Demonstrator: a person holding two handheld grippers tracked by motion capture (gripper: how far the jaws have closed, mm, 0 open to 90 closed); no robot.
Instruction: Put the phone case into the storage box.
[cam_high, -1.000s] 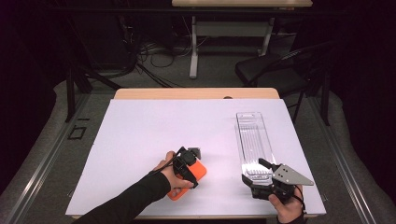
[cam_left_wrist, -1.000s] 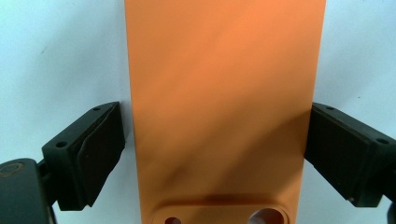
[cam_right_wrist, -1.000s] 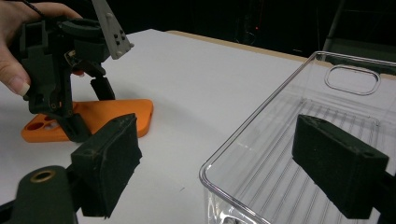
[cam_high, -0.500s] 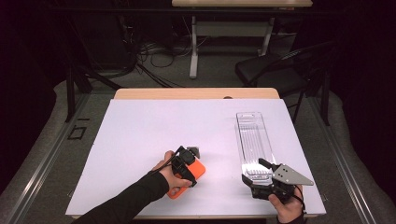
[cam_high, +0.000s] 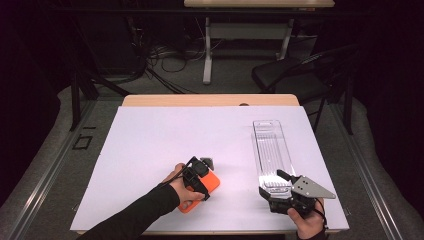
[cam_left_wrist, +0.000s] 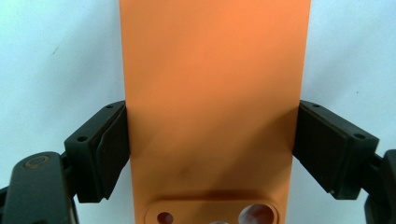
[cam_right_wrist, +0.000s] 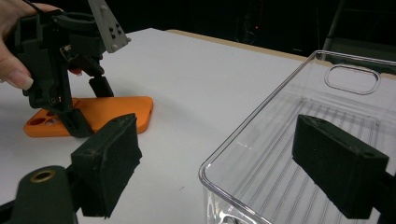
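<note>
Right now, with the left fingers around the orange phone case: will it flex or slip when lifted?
The orange phone case looks thin and matte, so probably light with decent grip. It is an open shell with camera cutouts, so squeezing its long edges may bow it. The left gripper has just been closing on those edges; lying flat, it shouldn't roll.

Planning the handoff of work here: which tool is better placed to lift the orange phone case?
Left. The left tool already straddles the orange phone case, jaws just closed in at its edges. The right tool sits open at the clear tray's near end, away from the case.
</note>
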